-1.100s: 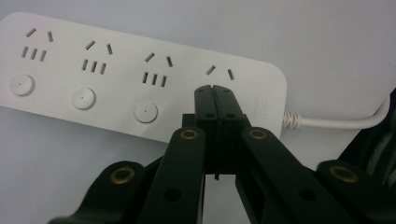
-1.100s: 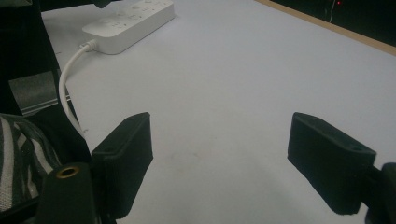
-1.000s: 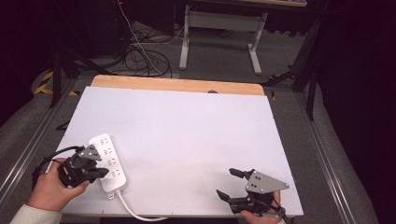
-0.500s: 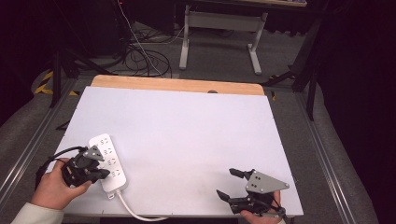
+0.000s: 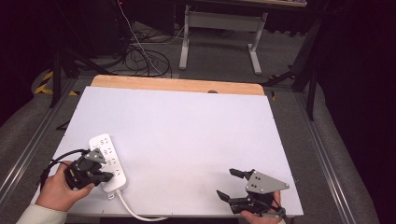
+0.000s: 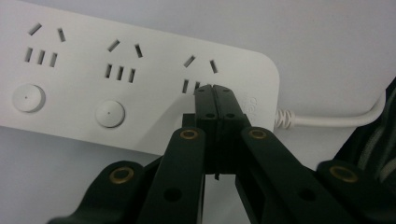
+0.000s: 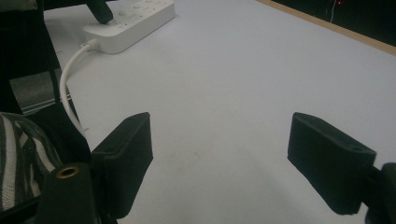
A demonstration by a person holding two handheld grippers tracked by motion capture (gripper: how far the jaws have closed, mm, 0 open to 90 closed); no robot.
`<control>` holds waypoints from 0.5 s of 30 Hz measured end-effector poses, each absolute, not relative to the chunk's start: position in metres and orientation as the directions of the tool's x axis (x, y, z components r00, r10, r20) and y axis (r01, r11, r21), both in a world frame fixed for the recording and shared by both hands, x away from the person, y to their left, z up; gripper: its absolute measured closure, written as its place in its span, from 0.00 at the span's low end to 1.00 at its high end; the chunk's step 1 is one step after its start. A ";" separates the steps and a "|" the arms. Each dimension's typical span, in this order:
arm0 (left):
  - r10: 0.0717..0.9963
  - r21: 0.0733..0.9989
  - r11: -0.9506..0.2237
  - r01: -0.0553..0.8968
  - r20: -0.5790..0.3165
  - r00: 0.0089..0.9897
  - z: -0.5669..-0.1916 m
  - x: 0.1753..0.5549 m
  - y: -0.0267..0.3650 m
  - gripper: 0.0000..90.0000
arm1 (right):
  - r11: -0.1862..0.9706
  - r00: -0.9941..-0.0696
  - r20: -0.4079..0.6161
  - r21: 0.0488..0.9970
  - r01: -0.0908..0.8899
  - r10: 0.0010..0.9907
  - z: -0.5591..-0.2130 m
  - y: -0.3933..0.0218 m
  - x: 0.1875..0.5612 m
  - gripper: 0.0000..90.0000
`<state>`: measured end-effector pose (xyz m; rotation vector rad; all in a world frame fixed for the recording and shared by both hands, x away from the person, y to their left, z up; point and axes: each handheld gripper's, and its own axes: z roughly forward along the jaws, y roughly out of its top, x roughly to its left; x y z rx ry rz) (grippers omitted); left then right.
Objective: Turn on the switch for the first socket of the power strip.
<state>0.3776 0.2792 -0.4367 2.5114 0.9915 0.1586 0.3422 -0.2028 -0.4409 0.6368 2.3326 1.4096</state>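
Note:
A white power strip (image 5: 106, 150) lies near the table's front left corner, its white cable (image 5: 135, 213) trailing off the front edge. My left gripper (image 5: 108, 177) is shut with nothing between its jaws, and its tips rest on the strip's cable end. In the left gripper view the shut left gripper (image 6: 215, 89) sits by the last socket of the power strip (image 6: 140, 28), beside two round buttons (image 6: 109, 112). My right gripper (image 5: 230, 184) stands open near the front right edge, empty. The right gripper (image 7: 229, 158) hovers over bare table, with the power strip (image 7: 135, 21) far off.
The white table (image 5: 187, 130) has a wooden strip (image 5: 177, 85) along its far edge. Behind it stand a desk frame (image 5: 219, 28) and loose floor cables (image 5: 144, 58). Metal rails (image 5: 327, 163) run along both sides.
My left gripper has edged slightly to the right over the power strip's near end. The right gripper has not moved.

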 end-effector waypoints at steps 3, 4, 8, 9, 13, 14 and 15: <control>0.677 0.443 -0.637 0.632 -0.071 0.732 -0.438 0.377 0.280 1.00 | 0.405 -0.840 -0.060 0.893 0.197 0.539 -0.440 -0.204 0.342 0.25; 0.674 0.444 -0.639 0.628 -0.069 0.735 -0.437 0.378 0.281 1.00 | 0.405 -0.840 -0.058 0.893 0.198 0.540 -0.440 -0.204 0.342 0.25; 0.669 0.449 -0.649 0.614 -0.046 0.741 -0.437 0.377 0.279 1.00 | 0.410 -0.841 -0.061 0.891 0.197 0.537 -0.441 -0.203 0.342 0.25; 0.670 0.455 -0.643 0.616 -0.054 0.740 -0.437 0.377 0.280 1.00 | 0.410 -0.842 -0.062 0.891 0.196 0.536 -0.441 -0.203 0.342 0.25; 0.681 0.457 -0.636 0.622 -0.045 0.731 -0.436 0.377 0.282 1.00 | 0.409 -0.841 -0.057 0.890 0.201 0.538 -0.441 -0.203 0.343 0.25; 0.685 0.456 -0.636 0.623 -0.041 0.728 -0.436 0.377 0.283 1.00 | 0.412 -0.841 -0.060 0.889 0.199 0.537 -0.441 -0.203 0.343 0.25; 0.685 0.456 -0.636 0.623 -0.041 0.728 -0.436 0.377 0.283 1.00 | 0.412 -0.841 -0.060 0.889 0.199 0.537 -0.441 -0.203 0.343 0.25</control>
